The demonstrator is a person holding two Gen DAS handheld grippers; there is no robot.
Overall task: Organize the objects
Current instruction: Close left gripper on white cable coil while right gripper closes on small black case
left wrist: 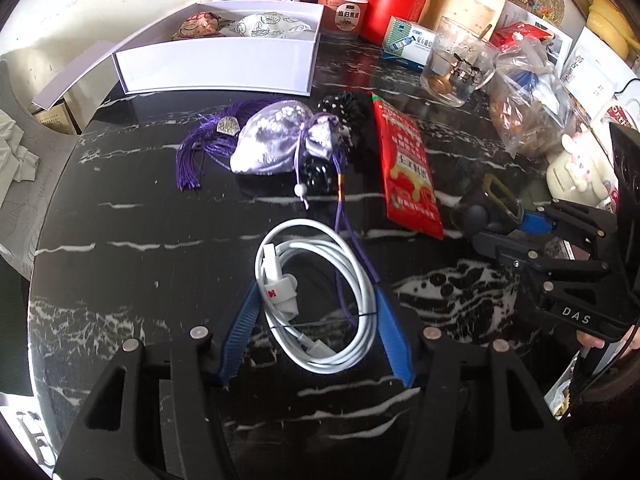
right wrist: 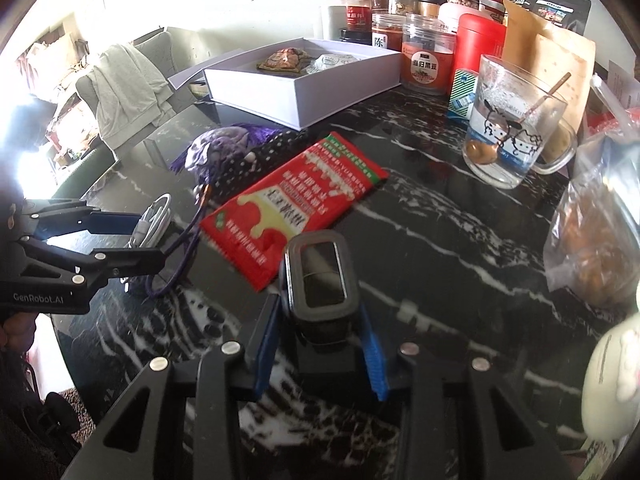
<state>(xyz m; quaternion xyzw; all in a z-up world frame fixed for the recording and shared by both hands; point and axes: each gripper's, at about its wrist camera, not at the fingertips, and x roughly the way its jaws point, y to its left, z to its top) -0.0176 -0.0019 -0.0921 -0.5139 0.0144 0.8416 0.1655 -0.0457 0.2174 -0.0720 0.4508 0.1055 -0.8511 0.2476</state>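
Observation:
A coiled white cable (left wrist: pixel 320 300) sits between the blue fingers of my left gripper (left wrist: pixel 316 292), which press on both sides of the coil; a purple cord runs through it. From the right wrist view, the left gripper (right wrist: pixel 160 236) holds the white cable (right wrist: pixel 154 216) low over the table. My right gripper (right wrist: pixel 320 306) is shut on a small dark case with a clear window (right wrist: pixel 322 276); this right gripper (left wrist: pixel 486 228) also shows at the right edge of the left wrist view. A red sachet (right wrist: pixel 296 200) lies just beyond the case.
On the black marble table (left wrist: pixel 140 220) lie a silver-purple pouch (left wrist: pixel 272 140) with tassel and a black dotted item (left wrist: pixel 344 108). Behind them is an open white box (left wrist: pixel 216 64) holding two pouches. Jars, a red tin (left wrist: pixel 396 4), glass mug (right wrist: pixel 516 120) and plastic bag (right wrist: pixel 596 248) crowd the right.

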